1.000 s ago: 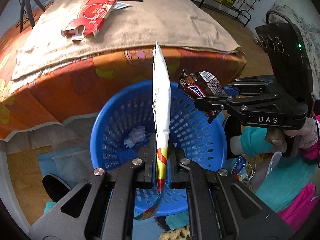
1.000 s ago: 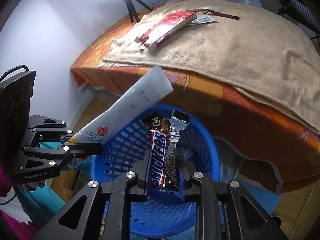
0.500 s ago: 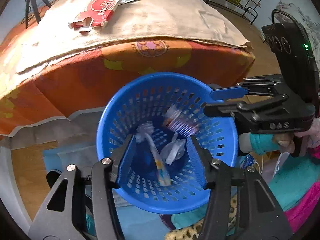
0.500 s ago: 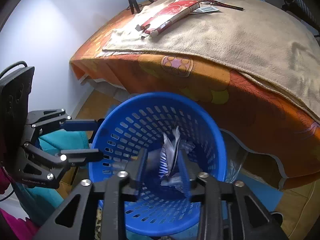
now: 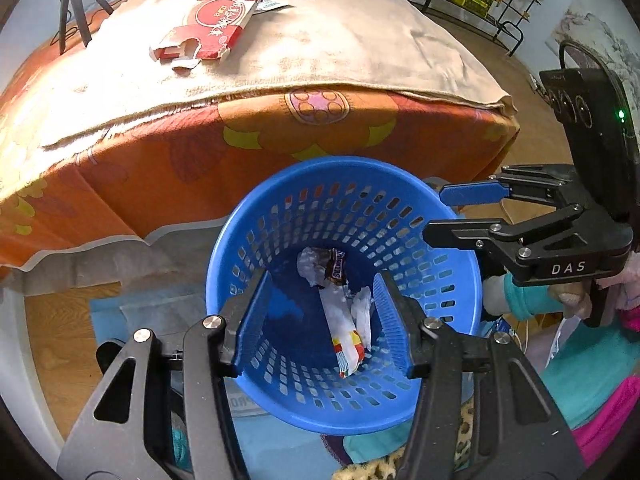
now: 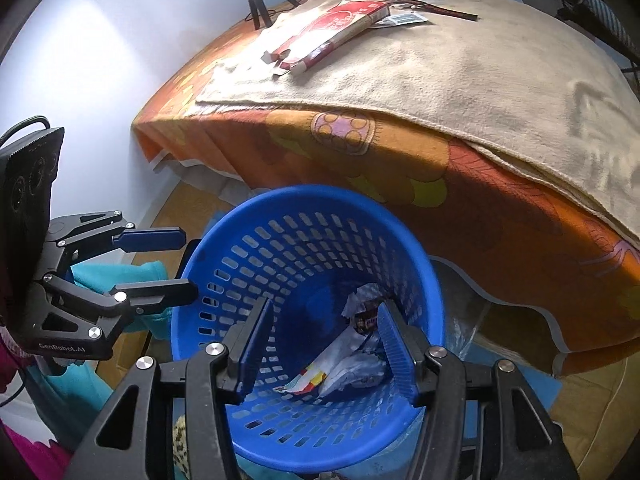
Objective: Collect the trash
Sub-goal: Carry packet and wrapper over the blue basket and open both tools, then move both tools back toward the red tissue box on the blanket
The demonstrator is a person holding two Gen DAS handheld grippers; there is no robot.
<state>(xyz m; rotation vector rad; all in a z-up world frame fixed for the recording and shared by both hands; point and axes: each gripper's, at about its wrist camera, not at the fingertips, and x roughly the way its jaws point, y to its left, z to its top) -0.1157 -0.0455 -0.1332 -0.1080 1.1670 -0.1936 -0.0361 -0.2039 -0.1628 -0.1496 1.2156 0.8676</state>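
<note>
Bed with tan blanket, red carton lying on top; blue basket on floor below, wrappers inside; left tool apart, empty; right tool opening, empty; drop judged done, carton likely next.

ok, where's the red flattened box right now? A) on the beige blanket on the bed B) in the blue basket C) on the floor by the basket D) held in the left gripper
A. The red box lies flat on the beige blanket on top of the bed, well apart from the blue basket, which holds only wrappers.
</note>
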